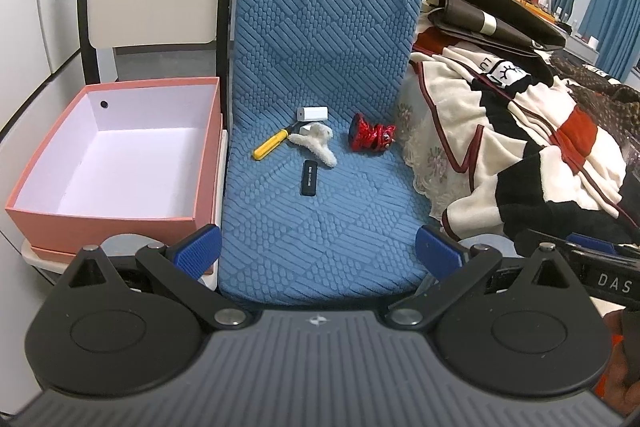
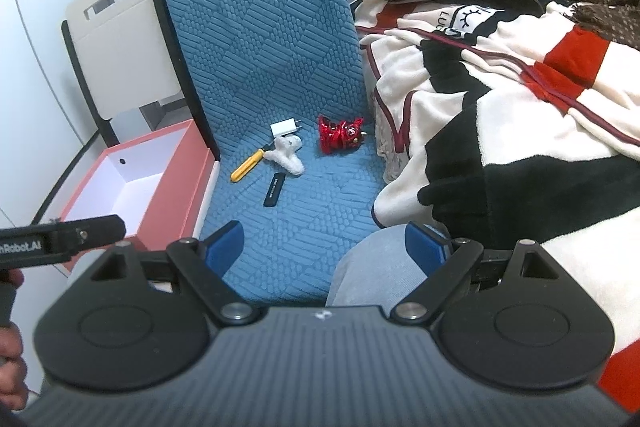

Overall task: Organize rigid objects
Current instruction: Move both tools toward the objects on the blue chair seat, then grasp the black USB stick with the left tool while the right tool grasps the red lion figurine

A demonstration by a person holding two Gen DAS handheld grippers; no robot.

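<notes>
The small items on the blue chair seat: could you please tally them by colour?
White: 2, charger, fluffy clip
Yellow: 1, screwdriver
Black: 1, stick
Red: 1, figurine
Total: 5

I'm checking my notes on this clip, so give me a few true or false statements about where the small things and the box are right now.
1. The pink box holds nothing. True.
2. The black stick lies in the box. False: it lies on the blue chair seat.
3. The red figurine lies on the side of the fluffy white clip away from the box. True.
4. The left gripper is shut on the yellow-handled tool. False: it is open, holding nothing.
5. The right gripper is open. True.
</notes>
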